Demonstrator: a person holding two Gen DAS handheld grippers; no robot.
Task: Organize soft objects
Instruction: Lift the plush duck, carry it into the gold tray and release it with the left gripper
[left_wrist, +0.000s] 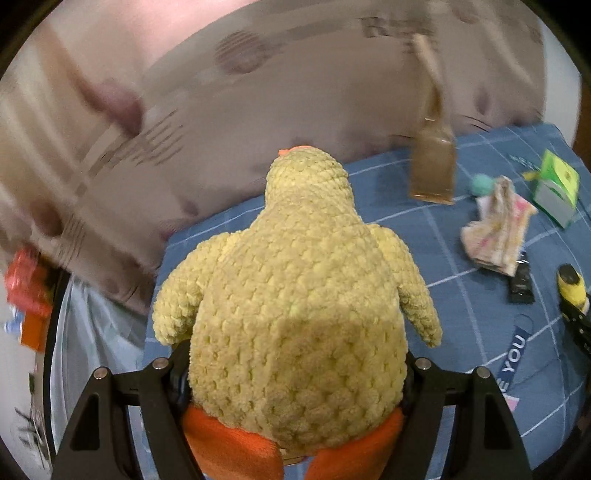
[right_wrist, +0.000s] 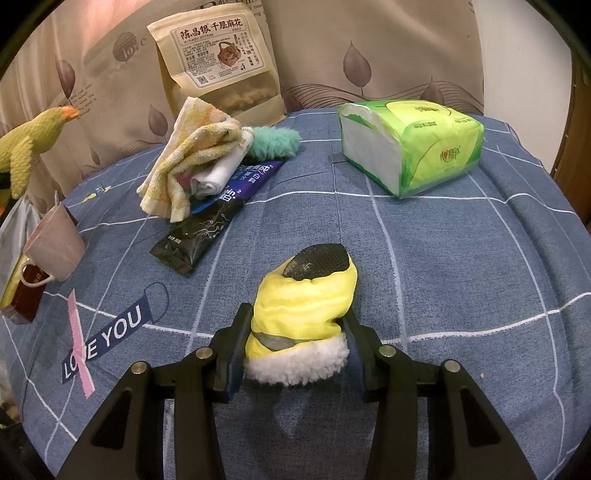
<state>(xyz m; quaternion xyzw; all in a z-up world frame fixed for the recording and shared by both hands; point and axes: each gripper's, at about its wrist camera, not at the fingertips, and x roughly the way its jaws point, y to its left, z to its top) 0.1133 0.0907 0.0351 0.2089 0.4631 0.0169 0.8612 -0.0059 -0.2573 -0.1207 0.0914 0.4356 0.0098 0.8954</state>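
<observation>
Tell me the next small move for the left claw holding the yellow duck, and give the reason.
Probably carry the crocheted duck on toward a bare patch of the blue checked cloth and lower it there. The left claw grips it by the body, lifted off the bed, while the right claw holds the yellow bootie, and the towel and tissue pack already fill the far side.

Left wrist view: curtain (left_wrist: 184, 110) and brown pouch (left_wrist: 432, 162) smeared by motion blur, print unreadable. Crocheted duck (left_wrist: 295, 295) covers the left tongs' (left_wrist: 295, 373) pads; its orange feet run off the bottom edge. Red and orange clutter (left_wrist: 27, 295) at left too blurred to identify. Right wrist view: duck (right_wrist: 26, 144) cut by left edge; towel (right_wrist: 192, 155) overlaps the dark packet (right_wrist: 207, 221), hiding its label.
</observation>
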